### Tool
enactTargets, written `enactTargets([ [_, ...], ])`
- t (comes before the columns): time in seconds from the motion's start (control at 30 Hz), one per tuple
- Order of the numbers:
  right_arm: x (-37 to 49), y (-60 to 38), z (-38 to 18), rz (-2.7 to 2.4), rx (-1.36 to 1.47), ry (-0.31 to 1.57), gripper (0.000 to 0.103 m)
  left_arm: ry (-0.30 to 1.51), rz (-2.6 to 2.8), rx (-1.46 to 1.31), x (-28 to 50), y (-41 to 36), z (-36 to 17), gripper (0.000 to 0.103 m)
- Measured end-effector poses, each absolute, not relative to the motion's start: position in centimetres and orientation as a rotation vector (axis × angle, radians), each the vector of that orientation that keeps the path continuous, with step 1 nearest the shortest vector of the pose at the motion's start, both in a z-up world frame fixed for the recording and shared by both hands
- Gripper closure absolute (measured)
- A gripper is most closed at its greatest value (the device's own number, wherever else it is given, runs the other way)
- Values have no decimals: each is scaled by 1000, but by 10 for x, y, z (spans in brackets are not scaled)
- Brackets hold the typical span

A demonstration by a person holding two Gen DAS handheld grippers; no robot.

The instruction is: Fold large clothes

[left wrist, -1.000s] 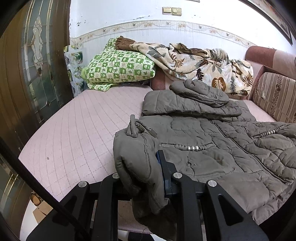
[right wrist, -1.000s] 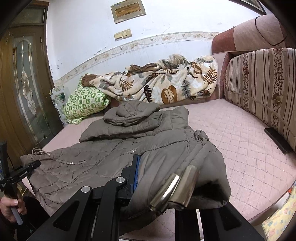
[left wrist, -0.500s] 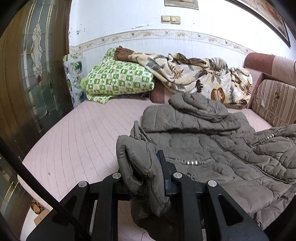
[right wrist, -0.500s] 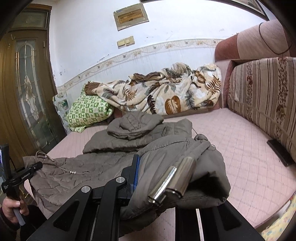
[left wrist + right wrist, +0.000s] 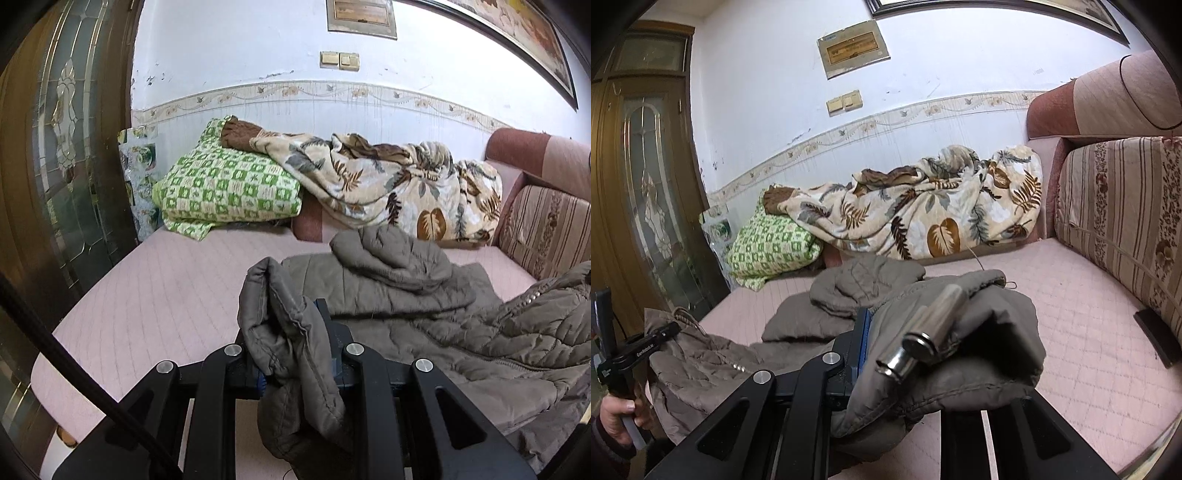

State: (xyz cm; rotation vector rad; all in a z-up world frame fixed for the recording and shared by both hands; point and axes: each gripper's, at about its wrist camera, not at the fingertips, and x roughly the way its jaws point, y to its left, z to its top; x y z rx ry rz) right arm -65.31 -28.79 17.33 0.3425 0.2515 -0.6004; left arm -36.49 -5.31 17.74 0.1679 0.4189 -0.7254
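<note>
I have the left gripper (image 5: 295, 332) clenched on a bunched corner of the grey quilted jacket (image 5: 424, 295), the fabric draped over and between its fingers. My right gripper (image 5: 886, 332) grasps the opposite corner; a metal cylinder (image 5: 923, 332) lies across that fold, and its far finger is hidden, so contact there is likely but unconfirmed. The jacket's upper part rests on the pink mattress (image 5: 166, 295), near the floral blanket (image 5: 388, 181) and green pillow (image 5: 229, 192).
</note>
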Motion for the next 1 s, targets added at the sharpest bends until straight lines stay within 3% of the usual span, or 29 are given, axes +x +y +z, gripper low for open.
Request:
enactTargets([
  [0.5, -572, -395, 223, -584, 428, 213, 85, 419, -771, 152, -264, -163, 232, 73],
  [0.7, -512, -461, 224, -589, 480, 267, 85, 547, -759, 114, -189, -220, 226, 59],
  [1.0, -448, -553, 165, -641, 637, 378, 85, 599, -666, 124, -108, -259, 204, 37],
])
